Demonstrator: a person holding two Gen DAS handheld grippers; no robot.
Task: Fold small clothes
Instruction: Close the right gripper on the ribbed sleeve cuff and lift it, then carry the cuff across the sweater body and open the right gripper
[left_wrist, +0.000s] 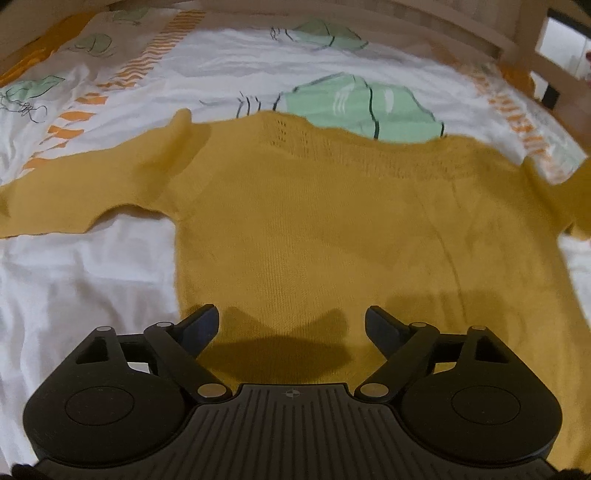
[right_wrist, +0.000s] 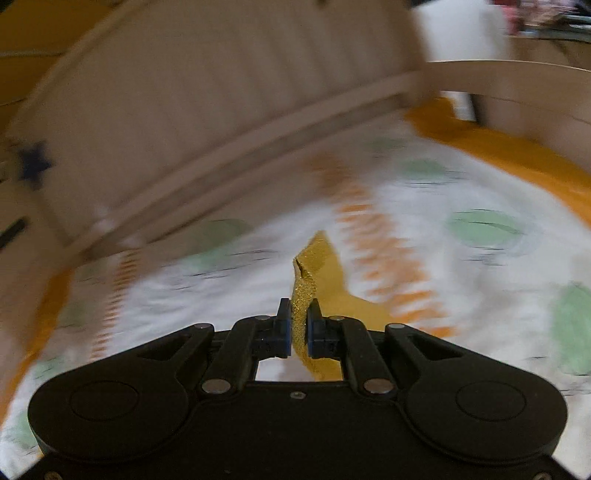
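Both grippers work on one mustard-yellow knitted sweater (left_wrist: 314, 221), which lies spread flat on the printed bedsheet (left_wrist: 221, 70), with its body in the middle and one sleeve (left_wrist: 74, 195) stretched out to the left of the body. The right gripper (right_wrist: 298, 325) is closed on a narrow strip of the yellow knit (right_wrist: 304, 291), most likely the end of the other sleeve, and holds it lifted above the sheet. The left gripper (left_wrist: 291, 325) hovers over the lower part of the sweater's body, its jaws wide apart and holding nothing; its shadow falls on the knit just in front of it.

The step in hand seems to be the folding of the right sleeve across the body. To do it well, the right gripper should carry the sleeve end low and straight toward the middle of the sweater, so the fold line runs along the side of the body and not diagonally. The right view is strongly blurred, so a slower move would probably help the knit not to swing or twist. The left gripper could press lightly on the body near the hem, so the whole sweater does not slide on the smooth sheet. The knit looks soft and stretchy, so a hard pull may deform it. The wooden bed rail (right_wrist: 236, 147) stands beyond the sweater and is better avoided.
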